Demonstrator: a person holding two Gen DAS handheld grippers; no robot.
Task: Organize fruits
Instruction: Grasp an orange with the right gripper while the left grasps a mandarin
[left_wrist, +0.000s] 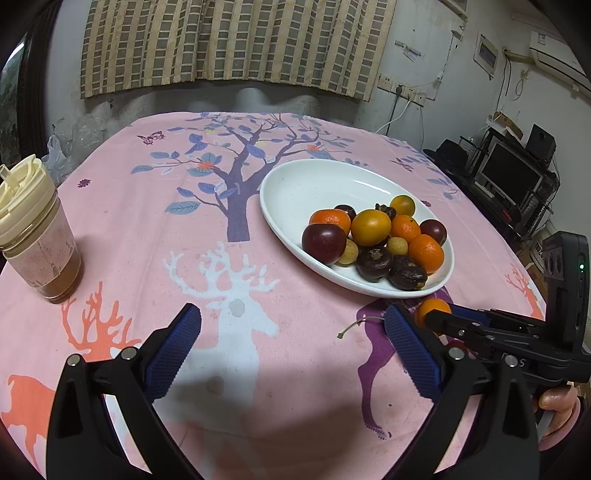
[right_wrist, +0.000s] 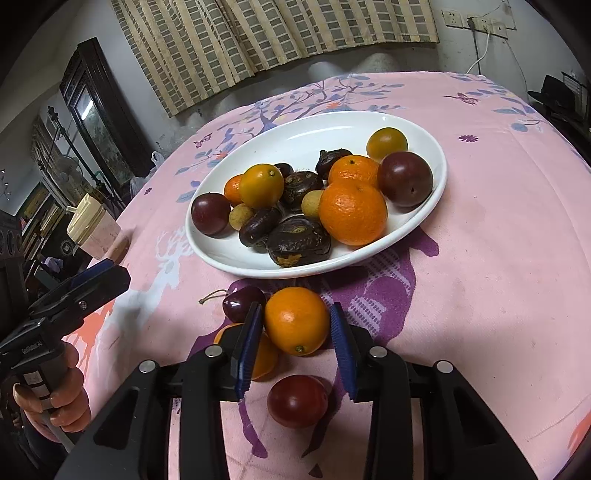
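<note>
A white oval plate (right_wrist: 424, 206) holds several oranges, dark plums and brown fruits. On the pink cloth in front of it an orange fruit (right_wrist: 297, 321) sits between the blue pads of my right gripper (right_wrist: 297, 326), which is shut on it. A dark cherry (right_wrist: 242, 302) with a stem lies just left of it, a second orange (right_wrist: 266, 356) is partly hidden under the left finger, and a red plum (right_wrist: 297, 400) lies nearer the camera. My left gripper (left_wrist: 291, 325) stands open over bare cloth, left of the right gripper (left_wrist: 430, 317) and the plate (left_wrist: 295, 192).
A jar with a cream lid (left_wrist: 37, 229) stands at the table's left side. The pink tablecloth (left_wrist: 147, 229) reaches a wall with a checked curtain behind. A shelf with a monitor (left_wrist: 513, 173) stands beyond the right edge. A hand (right_wrist: 55, 406) holds the left gripper.
</note>
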